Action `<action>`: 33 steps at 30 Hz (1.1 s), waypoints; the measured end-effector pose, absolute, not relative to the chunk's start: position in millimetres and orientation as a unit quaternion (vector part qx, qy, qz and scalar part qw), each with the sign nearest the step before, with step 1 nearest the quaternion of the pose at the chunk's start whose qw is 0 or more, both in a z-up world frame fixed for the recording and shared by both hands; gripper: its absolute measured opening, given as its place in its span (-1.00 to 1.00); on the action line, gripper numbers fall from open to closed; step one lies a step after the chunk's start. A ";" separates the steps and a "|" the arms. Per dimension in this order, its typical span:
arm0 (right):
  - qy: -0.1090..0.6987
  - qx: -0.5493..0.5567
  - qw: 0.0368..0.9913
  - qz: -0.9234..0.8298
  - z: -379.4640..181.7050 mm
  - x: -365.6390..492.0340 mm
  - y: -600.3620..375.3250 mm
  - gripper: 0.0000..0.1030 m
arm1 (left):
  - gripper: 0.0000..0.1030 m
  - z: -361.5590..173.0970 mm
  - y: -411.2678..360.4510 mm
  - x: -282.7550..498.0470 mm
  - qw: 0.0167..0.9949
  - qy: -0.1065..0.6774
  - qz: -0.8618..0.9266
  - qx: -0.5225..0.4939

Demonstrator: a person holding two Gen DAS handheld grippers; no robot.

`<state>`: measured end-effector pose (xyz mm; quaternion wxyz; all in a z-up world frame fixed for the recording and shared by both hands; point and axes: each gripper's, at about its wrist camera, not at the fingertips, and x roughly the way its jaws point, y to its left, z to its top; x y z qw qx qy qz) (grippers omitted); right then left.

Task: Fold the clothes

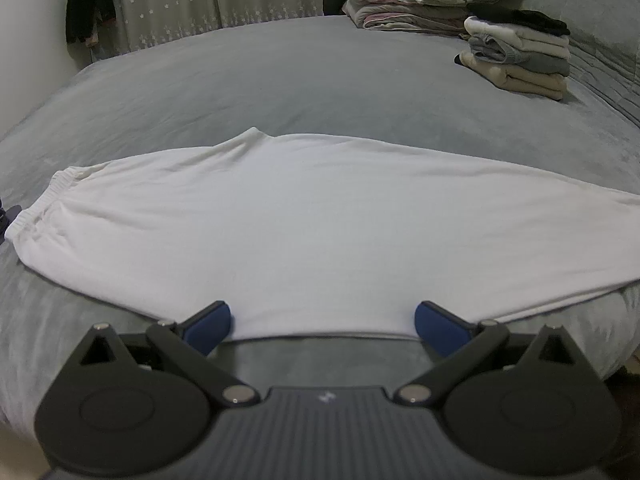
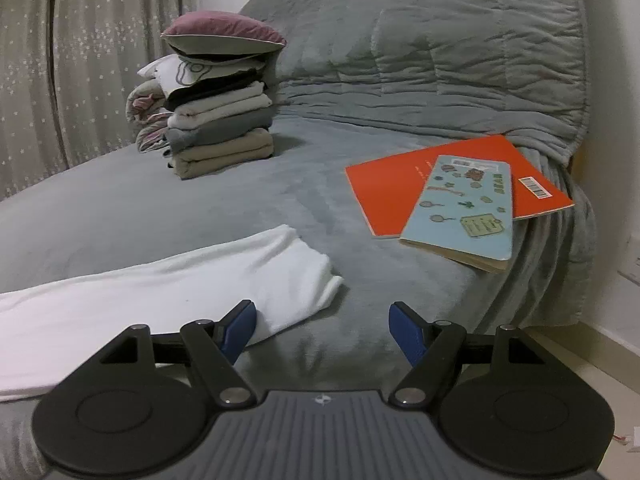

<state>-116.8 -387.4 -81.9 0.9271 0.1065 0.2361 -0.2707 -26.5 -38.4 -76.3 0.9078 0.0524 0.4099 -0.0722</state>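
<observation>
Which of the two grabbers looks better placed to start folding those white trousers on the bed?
Probably the right gripper: it sits open at the leg end of the white trousers, ready to carry it over. The left gripper, also open, faces the long middle edge.

The trousers [image 1: 320, 220] are white knit cloth, matt and smooth, with a gathered elastic waistband. The bed [image 1: 280, 80] wears a grey plush cover, soft and faintly napped; the quilt [image 2: 440, 40] behind is grey stitched cloth, puckered. Both tongs, left [image 1: 323, 322] and right [image 2: 322, 326], are matt black plastic with dull metal rivets and blue rubbery pads [image 2: 240, 330]. The orange book [image 2: 384, 184] and blue book [image 2: 464, 216] have smooth paper covers. The curtain [image 2: 80, 60] is thin starred fabric.
</observation>
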 end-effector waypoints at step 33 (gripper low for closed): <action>0.215 0.158 0.937 -0.225 -83.5 -101.8 -391.8 -0.20 | 0.99 -68.5 -22.9 -30.0 0.909 0.407 -0.086 -0.036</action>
